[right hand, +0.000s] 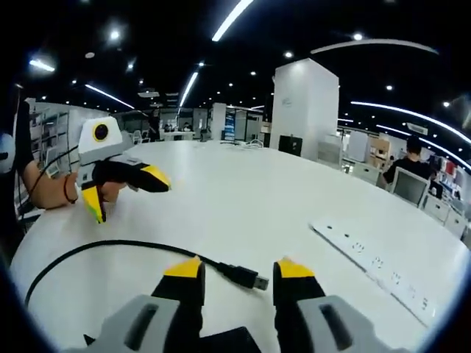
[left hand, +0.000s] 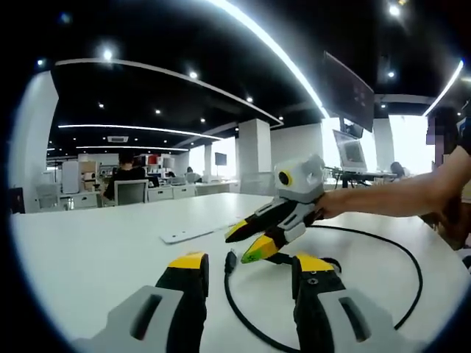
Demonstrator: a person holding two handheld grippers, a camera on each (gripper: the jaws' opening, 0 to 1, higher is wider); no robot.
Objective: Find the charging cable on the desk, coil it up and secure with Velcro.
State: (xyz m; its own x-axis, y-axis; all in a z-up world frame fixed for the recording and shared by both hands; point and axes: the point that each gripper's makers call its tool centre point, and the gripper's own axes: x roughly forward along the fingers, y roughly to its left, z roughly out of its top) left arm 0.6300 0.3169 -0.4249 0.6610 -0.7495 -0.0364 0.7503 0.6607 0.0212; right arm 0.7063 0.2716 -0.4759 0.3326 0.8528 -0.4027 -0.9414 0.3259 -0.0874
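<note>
The black charging cable [right hand: 110, 250] lay loose on the white desk [right hand: 243, 191], its USB plug [right hand: 246, 277] between the right gripper [right hand: 239, 271], jaws apart. The left gripper [left hand: 246, 263] was also open. Grasping just behind the plug would probably help coiling.

A black charging cable [right hand: 110, 246] lies loose on the white desk [right hand: 243, 198], sweeping in one wide open loop, its USB plug [right hand: 250, 278] resting free near the front.
</note>
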